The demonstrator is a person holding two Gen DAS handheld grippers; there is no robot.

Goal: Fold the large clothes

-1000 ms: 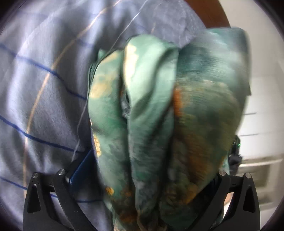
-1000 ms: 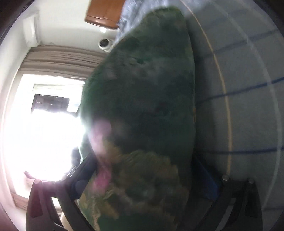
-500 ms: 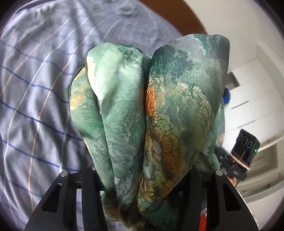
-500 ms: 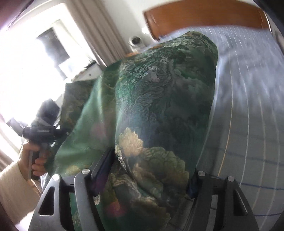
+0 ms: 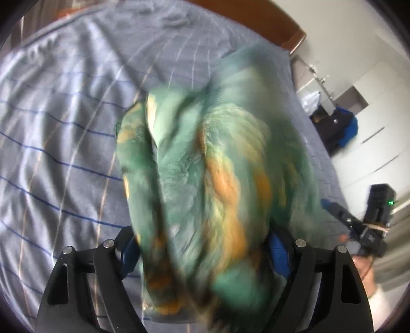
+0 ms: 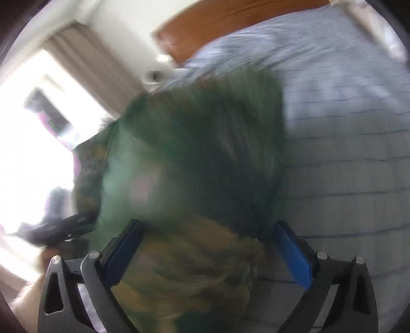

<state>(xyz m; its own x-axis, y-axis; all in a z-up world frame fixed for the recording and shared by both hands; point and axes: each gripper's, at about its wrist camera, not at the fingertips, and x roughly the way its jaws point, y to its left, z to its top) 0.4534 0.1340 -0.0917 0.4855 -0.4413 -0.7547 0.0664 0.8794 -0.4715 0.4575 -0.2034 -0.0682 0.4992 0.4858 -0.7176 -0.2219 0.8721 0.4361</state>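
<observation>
A large green garment with orange and yellow floral print bulges out between the fingers of my left gripper, which is shut on a bunched part of it above the bed. The same garment, dark green and blurred, fills the gap of my right gripper, which is shut on another bunch of it. The cloth hides both sets of fingertips. My right gripper also shows in the left wrist view at the far right, held by a hand.
A bed with a grey-blue sheet with blue and tan lines lies below. A brown wooden headboard is at the far end. White cabinets and a dark bag stand right; a bright window with curtains is left.
Both grippers have swung with the garment and now look more down along the bed; the cloth is blurred by motion. Both stay shut on the garment.
</observation>
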